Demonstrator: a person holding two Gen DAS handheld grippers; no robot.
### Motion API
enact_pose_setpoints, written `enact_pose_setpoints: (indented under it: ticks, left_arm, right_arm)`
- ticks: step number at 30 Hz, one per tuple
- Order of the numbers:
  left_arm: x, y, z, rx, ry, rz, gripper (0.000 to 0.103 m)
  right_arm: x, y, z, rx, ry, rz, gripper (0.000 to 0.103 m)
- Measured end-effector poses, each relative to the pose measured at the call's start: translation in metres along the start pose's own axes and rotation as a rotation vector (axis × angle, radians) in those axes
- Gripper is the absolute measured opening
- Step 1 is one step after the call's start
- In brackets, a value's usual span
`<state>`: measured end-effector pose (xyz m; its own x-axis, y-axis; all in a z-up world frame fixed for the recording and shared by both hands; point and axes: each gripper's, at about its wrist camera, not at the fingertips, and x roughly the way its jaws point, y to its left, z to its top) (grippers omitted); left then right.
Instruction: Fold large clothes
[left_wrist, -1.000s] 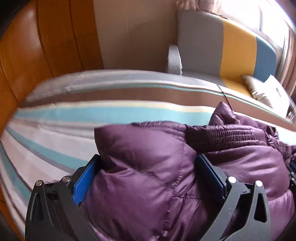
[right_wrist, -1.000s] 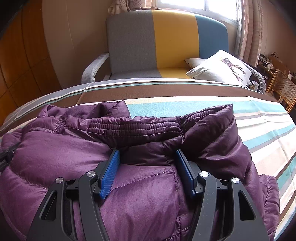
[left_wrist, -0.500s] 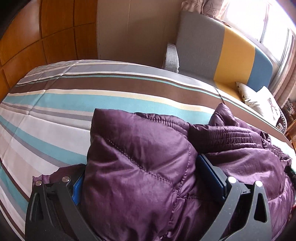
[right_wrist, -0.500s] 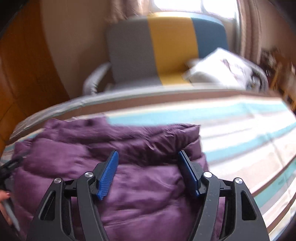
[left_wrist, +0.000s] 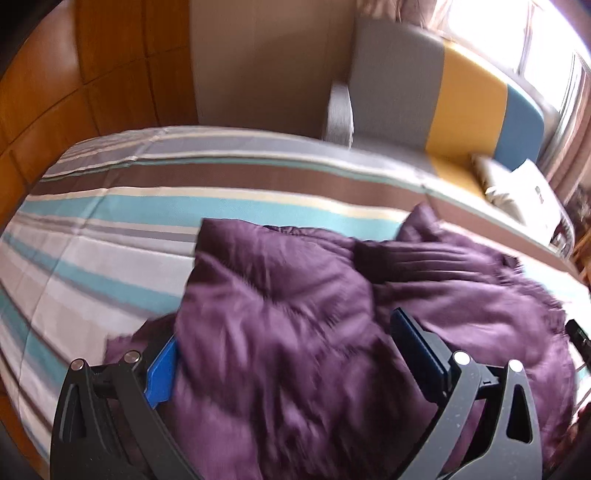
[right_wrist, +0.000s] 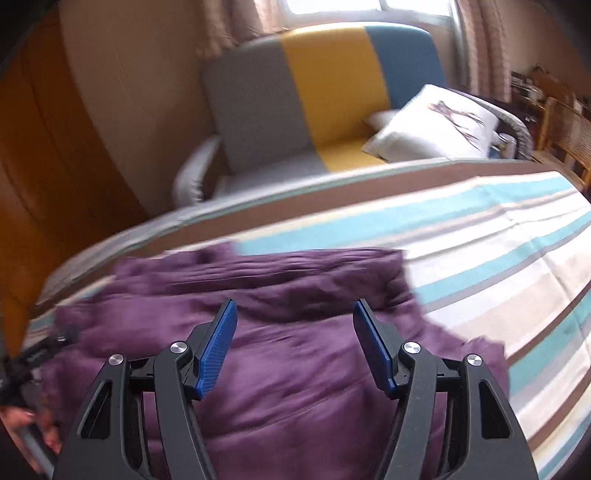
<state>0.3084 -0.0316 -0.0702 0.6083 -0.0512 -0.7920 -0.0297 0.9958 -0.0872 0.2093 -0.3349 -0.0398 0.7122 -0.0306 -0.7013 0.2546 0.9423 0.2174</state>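
Left wrist shows my left tongs (left_wrist: 284, 354) spread wide around a bunched jacket (left_wrist: 314, 314) on the bed (left_wrist: 110, 236), while my right tongs (right_wrist: 293, 332) hover wide above it, empty.

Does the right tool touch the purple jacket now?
Cannot tell. In the right wrist view the right tool stands open over the purple jacket, but blur hides any gap.

My left gripper (left_wrist: 284, 350) has its jaws spread wide, a thick bulge of the purple puffer jacket (left_wrist: 332, 314) filling the gap between the blue pads (left_wrist: 160, 373); whether they press it is unclear in the blur. The jacket lies on the striped bed (left_wrist: 110, 229). At one o'clock stands a grey, yellow and blue sofa (left_wrist: 436, 96), with a pale cushion (left_wrist: 524, 192) at two.
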Motion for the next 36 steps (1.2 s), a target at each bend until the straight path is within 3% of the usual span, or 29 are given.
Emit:
enact_pose_setpoints:
  ticks: [2,5,10,16,21,25,28,31,33,34,36]
  left_arm:
    - [-0.019,-0.011,-0.007,0.013,-0.034,-0.027,0.101]
    - [-0.033,-0.033,-0.018,0.076,-0.102,-0.009,0.101]
    - [-0.011,-0.054,-0.038,0.152,-0.107,0.073,0.101]
    - [0.006,-0.055,-0.042,0.142,-0.093,0.096,0.101]
    - [0.008,-0.050,-0.040,0.128,-0.072,0.068,0.101]
    - [-0.015,-0.027,-0.035,0.148,-0.078,0.010,0.101]
    - [-0.039,0.009,-0.033,0.093,-0.141,0.070,0.101]
    - [-0.049,0.053,-0.040,0.004,-0.174,0.109,0.101]
    - [-0.033,0.080,-0.048,-0.041,-0.110,0.152,0.101]
    - [-0.024,0.090,-0.049,-0.064,-0.071,0.136,0.101]
    - [-0.017,0.104,-0.055,-0.129,-0.027,0.052,0.101]
  right_arm:
    - [-0.010,0.032,-0.008,-0.088,-0.022,0.004,0.065]
    - [-0.002,0.067,-0.021,-0.198,-0.037,-0.034,0.065]
    - [0.027,0.068,-0.039,-0.147,0.012,-0.050,0.065]
    - [0.046,0.065,-0.044,-0.140,0.051,-0.065,0.066]
    - [0.048,0.066,-0.044,-0.147,0.054,-0.071,0.067]
    - [0.028,0.054,-0.038,-0.095,0.040,0.014,0.067]
    - [-0.008,0.046,-0.038,-0.071,-0.026,0.034,0.067]
    - [-0.029,0.040,-0.045,-0.098,-0.065,-0.028,0.067]
    - [-0.019,0.033,-0.049,-0.107,-0.037,-0.092,0.067]
    - [-0.008,0.028,-0.053,-0.100,0.002,-0.094,0.067]
    - [-0.004,0.024,-0.057,-0.091,-0.013,-0.067,0.068]
